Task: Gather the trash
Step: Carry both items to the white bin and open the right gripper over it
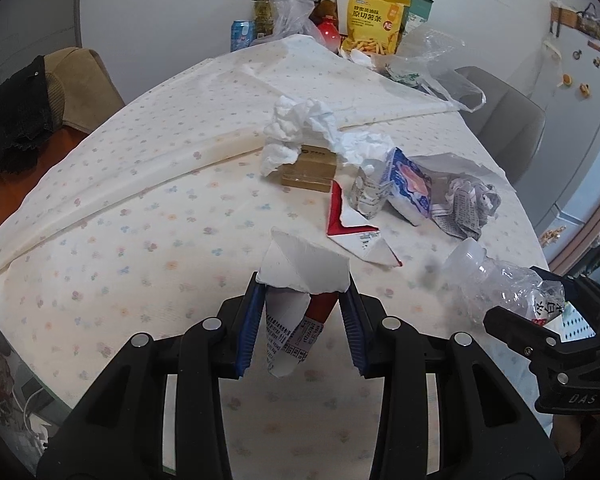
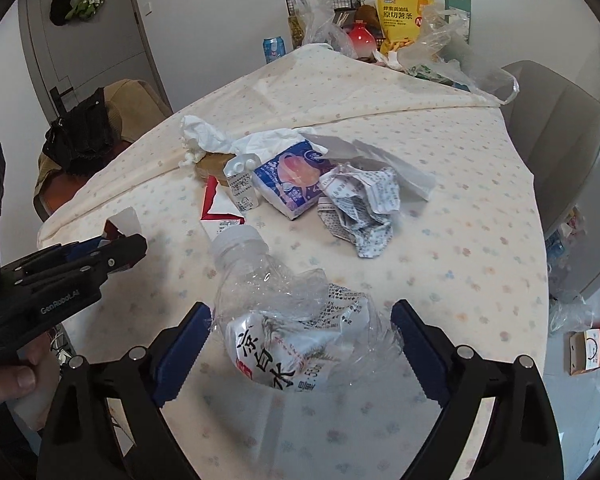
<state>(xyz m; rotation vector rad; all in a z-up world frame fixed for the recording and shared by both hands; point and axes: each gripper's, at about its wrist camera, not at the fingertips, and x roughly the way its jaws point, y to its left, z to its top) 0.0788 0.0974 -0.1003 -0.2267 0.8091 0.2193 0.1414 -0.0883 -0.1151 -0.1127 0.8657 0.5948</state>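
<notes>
My left gripper [image 1: 302, 286] is shut on a torn white and red paper wrapper [image 1: 300, 272] and holds it above the table. My right gripper [image 2: 300, 312] is shut on a crushed clear plastic bottle [image 2: 284, 292], which also shows in the left wrist view [image 1: 496, 284]. On the floral tablecloth [image 1: 140, 220] lies a pile of trash: crumpled white tissue [image 1: 296, 128], a brown box [image 1: 310, 170], a red and white carton scrap [image 1: 352, 228], a small bottle [image 1: 366, 190], a blue tissue pack [image 1: 408, 186] and crumpled printed paper [image 1: 464, 204].
At the far table edge stand a yellow snack bag [image 1: 372, 20], a blue can [image 1: 242, 34], a red jar [image 1: 328, 34] and plastic bags [image 1: 432, 64]. A chair with dark clothes [image 1: 16, 116] stands left, a grey chair [image 1: 508, 120] right.
</notes>
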